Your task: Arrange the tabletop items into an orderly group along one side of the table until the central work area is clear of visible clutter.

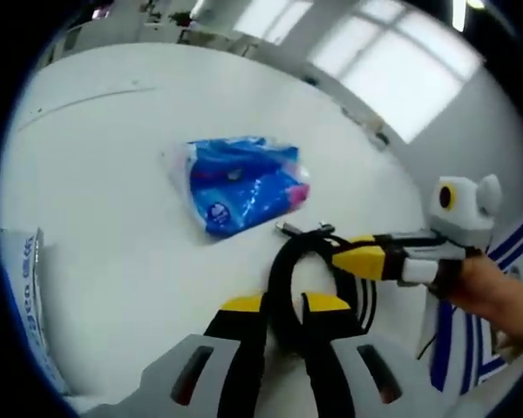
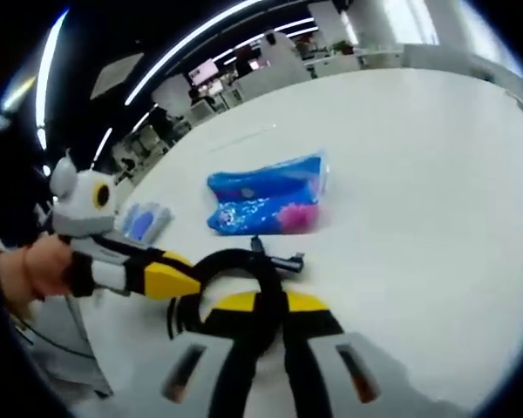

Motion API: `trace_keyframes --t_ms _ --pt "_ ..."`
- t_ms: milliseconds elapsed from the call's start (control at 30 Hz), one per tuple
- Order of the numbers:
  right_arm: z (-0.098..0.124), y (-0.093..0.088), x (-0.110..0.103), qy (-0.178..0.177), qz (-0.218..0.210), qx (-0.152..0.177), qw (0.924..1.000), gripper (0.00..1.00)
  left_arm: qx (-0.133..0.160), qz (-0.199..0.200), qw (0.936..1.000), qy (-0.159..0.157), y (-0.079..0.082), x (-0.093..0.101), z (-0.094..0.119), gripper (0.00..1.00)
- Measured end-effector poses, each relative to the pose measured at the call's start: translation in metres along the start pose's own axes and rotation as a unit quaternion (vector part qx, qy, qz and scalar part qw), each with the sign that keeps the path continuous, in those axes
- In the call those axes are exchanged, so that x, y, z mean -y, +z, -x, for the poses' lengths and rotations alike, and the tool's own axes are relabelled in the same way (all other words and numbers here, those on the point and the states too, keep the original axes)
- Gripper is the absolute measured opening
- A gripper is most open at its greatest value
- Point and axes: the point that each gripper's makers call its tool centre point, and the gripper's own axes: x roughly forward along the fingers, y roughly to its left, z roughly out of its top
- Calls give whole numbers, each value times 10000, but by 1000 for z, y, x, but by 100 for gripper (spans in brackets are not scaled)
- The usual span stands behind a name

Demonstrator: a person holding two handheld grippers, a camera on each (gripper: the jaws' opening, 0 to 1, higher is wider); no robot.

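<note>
A coiled black cable (image 1: 283, 261) hangs just above the white table (image 1: 122, 174), held between both grippers. My left gripper (image 1: 283, 305) is shut on the coil's near side, its yellow tips pressed against it. The right gripper (image 1: 353, 257) comes in from the right and pinches the same coil near its plug end. In the right gripper view, my right gripper (image 2: 270, 305) is shut on the cable (image 2: 231, 259), and the left gripper (image 2: 170, 280) grips the loop from the left. A blue plastic packet (image 1: 242, 183) (image 2: 266, 202) lies beyond the cable.
A white and blue packet (image 1: 22, 296) lies at the table's left edge; in the right gripper view a small blue-grey packet (image 2: 145, 221) lies behind the left gripper. A hand (image 1: 497, 296) holds the right gripper. Bare white table (image 2: 418, 174) spreads around the blue packet.
</note>
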Motion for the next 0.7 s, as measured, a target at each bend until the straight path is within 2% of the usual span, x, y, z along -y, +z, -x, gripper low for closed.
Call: trace_keyframes --t_ms 133,500,700 --pt "0 1 2 -40 -6 9 10000 11 27 -55 10000 -11 1 0 1 14" --pt "12 11 7 -210 -46 194 9996 18 109 -289 9995 -71 5 6 9 29" --pt "19 17 5 -261 35 288 9992 22 211 -416 9989 -104 11 10 16 33"
